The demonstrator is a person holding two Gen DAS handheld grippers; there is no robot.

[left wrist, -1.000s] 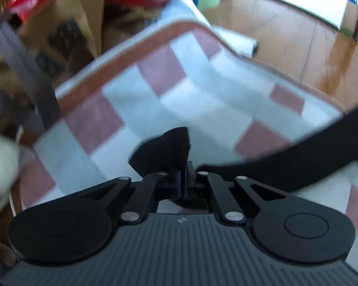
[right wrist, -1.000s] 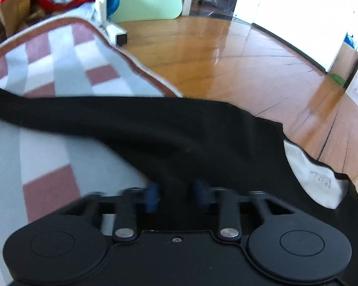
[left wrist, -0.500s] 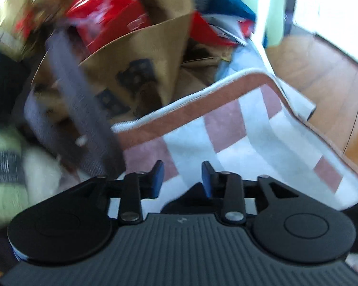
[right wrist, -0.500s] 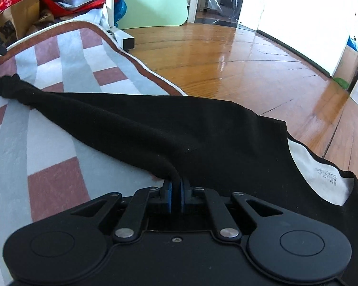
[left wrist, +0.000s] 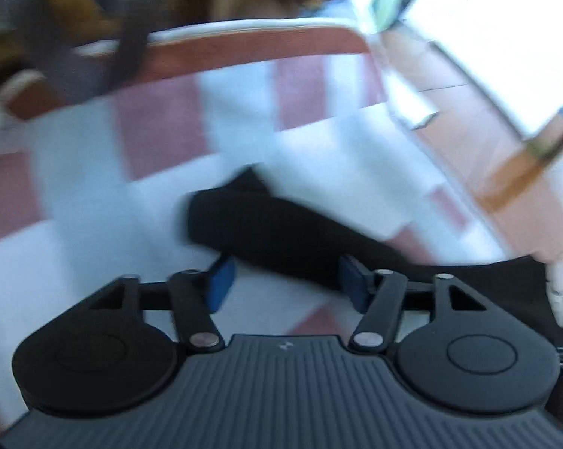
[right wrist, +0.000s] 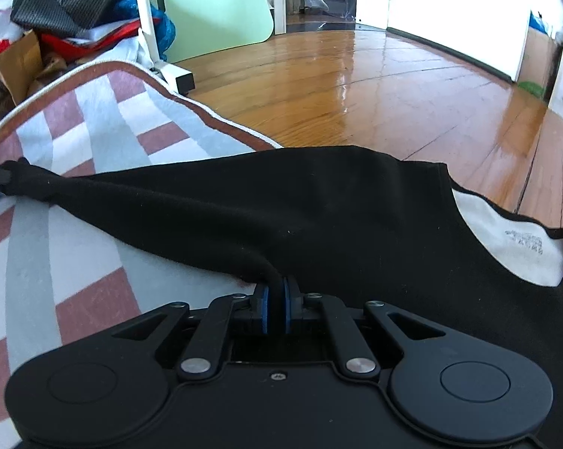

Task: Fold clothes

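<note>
A black shirt (right wrist: 319,205) with a white inner neck label lies on a checked red, white and grey blanket (right wrist: 75,247). My right gripper (right wrist: 276,308) is shut on a fold of the shirt near its body. One sleeve stretches out to the left; its end (left wrist: 244,217) shows in the blurred left wrist view. My left gripper (left wrist: 285,284) is open, its blue pads either side of the sleeve without holding it.
The blanket's brown edge (right wrist: 221,119) meets a shiny wooden floor (right wrist: 356,93) on the right. A pile of bags, a cardboard box (right wrist: 15,67) and clothes stands behind the blanket. A white post (right wrist: 146,18) and a green panel (right wrist: 214,3) stand at the back.
My left gripper let go of the sleeve end, opened wide and swung back down over the sleeve. My right gripper closed on the shirt fold and has kept its grip.
</note>
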